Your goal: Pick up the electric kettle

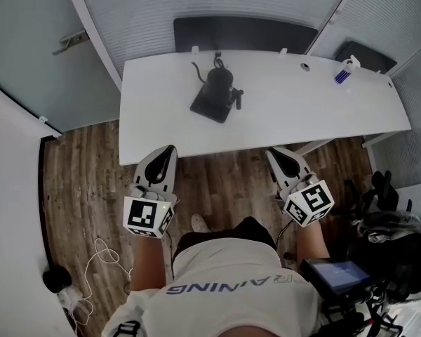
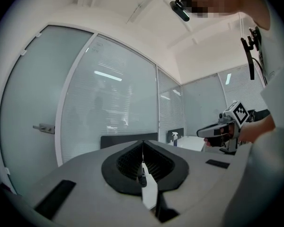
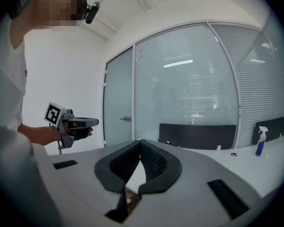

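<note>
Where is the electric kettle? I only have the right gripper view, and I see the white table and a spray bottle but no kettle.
Observer: The head view shows the electric kettle on a dark square base, left of the middle of the white table.
Operator: Is either gripper close to it?
Observer: No. The left gripper and the right gripper are both back by the table's near edge, well short of the kettle.
Operator: Is the left one open?
Observer: No. The left gripper view shows its fingers together, with nothing held between them.
</note>
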The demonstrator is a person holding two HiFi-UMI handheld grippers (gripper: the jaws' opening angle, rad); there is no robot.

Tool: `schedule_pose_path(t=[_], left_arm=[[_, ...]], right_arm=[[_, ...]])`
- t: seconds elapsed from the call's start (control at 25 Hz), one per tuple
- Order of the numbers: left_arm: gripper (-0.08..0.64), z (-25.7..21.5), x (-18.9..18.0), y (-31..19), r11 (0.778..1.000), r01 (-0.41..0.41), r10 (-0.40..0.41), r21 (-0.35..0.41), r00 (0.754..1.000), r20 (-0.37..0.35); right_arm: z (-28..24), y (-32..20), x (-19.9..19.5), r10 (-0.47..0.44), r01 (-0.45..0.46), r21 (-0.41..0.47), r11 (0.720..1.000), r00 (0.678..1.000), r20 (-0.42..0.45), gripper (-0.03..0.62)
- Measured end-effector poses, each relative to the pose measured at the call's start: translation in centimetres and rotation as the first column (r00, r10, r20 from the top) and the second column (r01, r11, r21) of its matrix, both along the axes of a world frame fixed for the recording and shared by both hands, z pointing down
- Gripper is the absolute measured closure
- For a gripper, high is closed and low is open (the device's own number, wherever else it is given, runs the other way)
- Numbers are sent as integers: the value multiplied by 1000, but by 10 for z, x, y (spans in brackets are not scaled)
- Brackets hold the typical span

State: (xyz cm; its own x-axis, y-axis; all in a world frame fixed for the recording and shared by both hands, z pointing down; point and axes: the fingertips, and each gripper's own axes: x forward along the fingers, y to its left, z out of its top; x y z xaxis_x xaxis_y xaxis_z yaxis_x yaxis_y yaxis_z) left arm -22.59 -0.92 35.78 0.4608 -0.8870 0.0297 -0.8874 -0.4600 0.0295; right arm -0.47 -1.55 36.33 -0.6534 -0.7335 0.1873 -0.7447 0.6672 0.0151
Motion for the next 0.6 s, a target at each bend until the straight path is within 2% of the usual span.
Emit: schedule_pose_path(t=[0.2, 0.4, 0.6], left_arm=[[543, 11, 2, -13, 998, -55, 54, -9, 998, -19], [543, 7, 4, -37, 998, -69, 69, -8, 997, -18], [543, 2, 12, -68, 999, -51, 51, -2, 999, -3]], right_arm=[[5, -15, -6, 17, -17, -14, 1000, 1000, -13, 583], [2, -44, -7, 18, -18, -9, 1000, 1000, -1, 583], [5, -80, -4, -41, 41, 6, 999, 997, 62, 583]])
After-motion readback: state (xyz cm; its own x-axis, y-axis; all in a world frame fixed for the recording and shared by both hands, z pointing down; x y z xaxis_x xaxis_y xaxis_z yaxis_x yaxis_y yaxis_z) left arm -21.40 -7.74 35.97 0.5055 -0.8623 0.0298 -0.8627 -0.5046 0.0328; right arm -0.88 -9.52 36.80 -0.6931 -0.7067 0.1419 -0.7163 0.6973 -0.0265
